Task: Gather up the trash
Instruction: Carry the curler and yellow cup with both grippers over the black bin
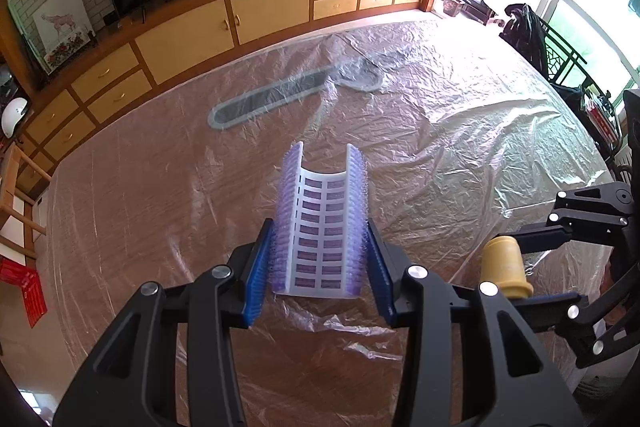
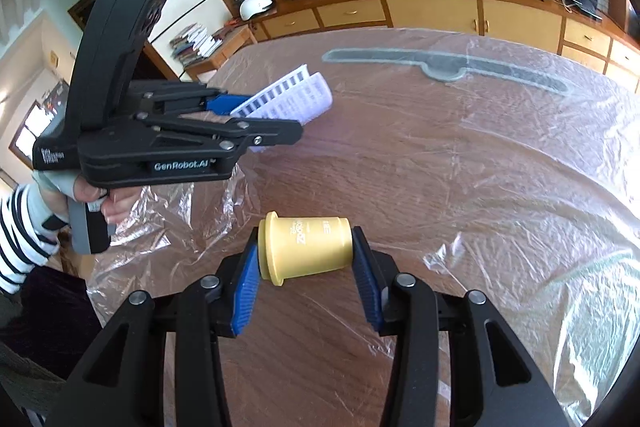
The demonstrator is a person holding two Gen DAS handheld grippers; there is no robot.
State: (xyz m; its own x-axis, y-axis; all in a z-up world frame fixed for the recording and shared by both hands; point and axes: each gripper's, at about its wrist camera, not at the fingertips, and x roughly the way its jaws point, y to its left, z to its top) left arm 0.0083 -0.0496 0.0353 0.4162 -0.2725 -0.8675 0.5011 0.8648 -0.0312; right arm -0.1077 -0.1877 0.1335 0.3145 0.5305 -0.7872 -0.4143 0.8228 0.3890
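My left gripper [image 1: 322,239] is shut on a white and purple strip of empty plastic vials [image 1: 322,227], bent into a U between the blue pads and held above the table. The strip also shows in the right wrist view [image 2: 296,99], where the left gripper [image 2: 280,119] holds it at the left. My right gripper [image 2: 306,247] is shut on a yellow plastic cup [image 2: 306,247], gripped sideways by its rim and base. The cup [image 1: 505,269] and right gripper [image 1: 540,267] also show at the right of the left wrist view.
The wooden table [image 1: 140,187] is covered by crinkled clear plastic sheeting [image 1: 460,131]. A long grey strip [image 1: 280,95] lies under the sheet at the far side. A TV cabinet [image 1: 188,27] stands beyond it, and a dark chair [image 1: 532,39] at the right edge.
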